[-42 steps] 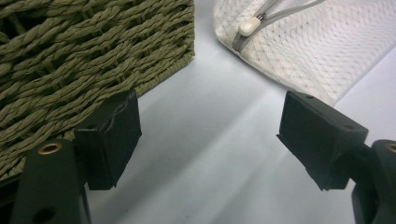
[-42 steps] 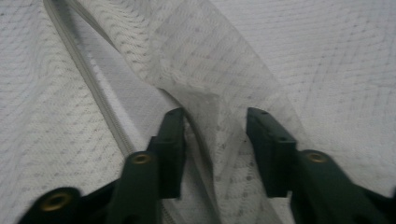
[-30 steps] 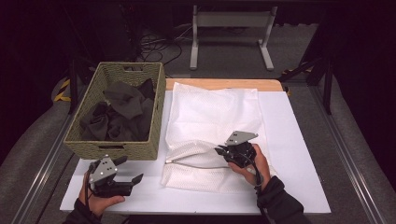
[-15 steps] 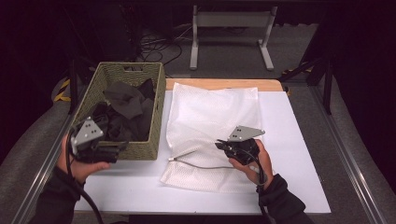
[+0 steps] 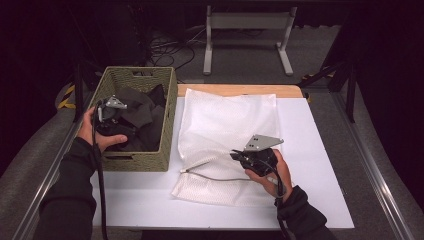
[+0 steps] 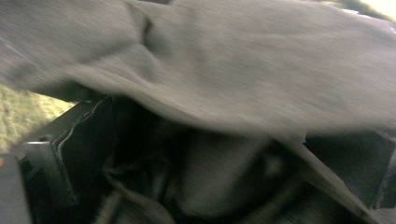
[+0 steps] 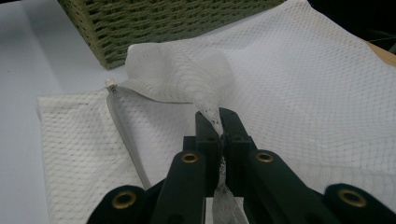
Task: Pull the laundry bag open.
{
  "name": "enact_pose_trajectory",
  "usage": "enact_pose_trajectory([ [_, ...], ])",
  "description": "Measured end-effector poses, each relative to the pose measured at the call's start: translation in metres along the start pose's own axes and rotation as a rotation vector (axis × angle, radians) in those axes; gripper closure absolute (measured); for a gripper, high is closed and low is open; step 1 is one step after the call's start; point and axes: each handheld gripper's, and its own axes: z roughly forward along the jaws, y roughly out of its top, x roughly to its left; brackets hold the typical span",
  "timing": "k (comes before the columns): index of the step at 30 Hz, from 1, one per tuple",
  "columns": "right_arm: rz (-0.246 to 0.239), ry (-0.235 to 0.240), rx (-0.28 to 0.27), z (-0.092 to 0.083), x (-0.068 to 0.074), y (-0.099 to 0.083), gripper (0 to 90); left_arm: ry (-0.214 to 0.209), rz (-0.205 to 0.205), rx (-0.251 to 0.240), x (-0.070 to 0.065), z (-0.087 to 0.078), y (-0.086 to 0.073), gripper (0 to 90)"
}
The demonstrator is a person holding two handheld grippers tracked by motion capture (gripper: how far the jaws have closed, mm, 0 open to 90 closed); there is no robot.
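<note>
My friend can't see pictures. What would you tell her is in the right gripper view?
The right gripper pinches a fold of a white mesh laundry bag between its two black jaws and lifts it off a white table. The bag's zipper hangs open at the left, and the corner of a green woven basket stands behind.

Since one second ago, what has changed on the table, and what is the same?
The left gripper moved from the table's near left edge up into the woven basket, over the dark clothes; its jaws have just been opening, with dark cloth between them. The right gripper stayed shut on the upper layer of the white mesh bag, holding its zipper opening lifted.
</note>
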Motion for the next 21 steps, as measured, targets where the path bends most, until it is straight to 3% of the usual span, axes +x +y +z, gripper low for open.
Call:
enact_pose_trajectory([
  [2, 0.001, 0.007, 0.007, 0.002, -0.001, -0.001, 88.3, -0.025, 0.006, 0.045, 0.003, 0.011, 0.004, 2.9],
  [4, 0.006, 0.019, 0.007, 0.003, -0.002, -0.002, 88.3, -0.114, 0.009, 0.095, 0.005, 0.025, 0.006, 2.4],
  [6, 0.007, 0.026, 0.014, 0.004, -0.003, -0.003, 88.2, -0.158, 0.027, 0.158, 0.005, 0.039, 0.007, 0.7],
  [10, 0.014, 0.043, 0.025, 0.006, -0.004, -0.007, 88.1, -0.224, 0.023, 0.191, 0.007, 0.053, 0.008, 0.0],
  [12, 0.015, 0.046, 0.027, 0.007, -0.004, -0.007, 88.1, -0.226, 0.026, 0.214, 0.006, 0.057, 0.007, 0.0],
  [17, 0.016, 0.056, 0.04, 0.009, -0.002, -0.009, 87.5, -0.196, 0.062, 0.379, 0.001, 0.078, 0.006, 0.8],
  [19, 0.015, 0.055, 0.043, 0.009, -0.002, -0.009, 87.4, -0.192, 0.087, 0.416, -0.002, 0.083, 0.006, 2.4],
  [21, 0.013, 0.057, 0.049, 0.01, -0.002, -0.01, 87.3, -0.188, 0.085, 0.425, -0.002, 0.083, 0.005, 10.9],
])
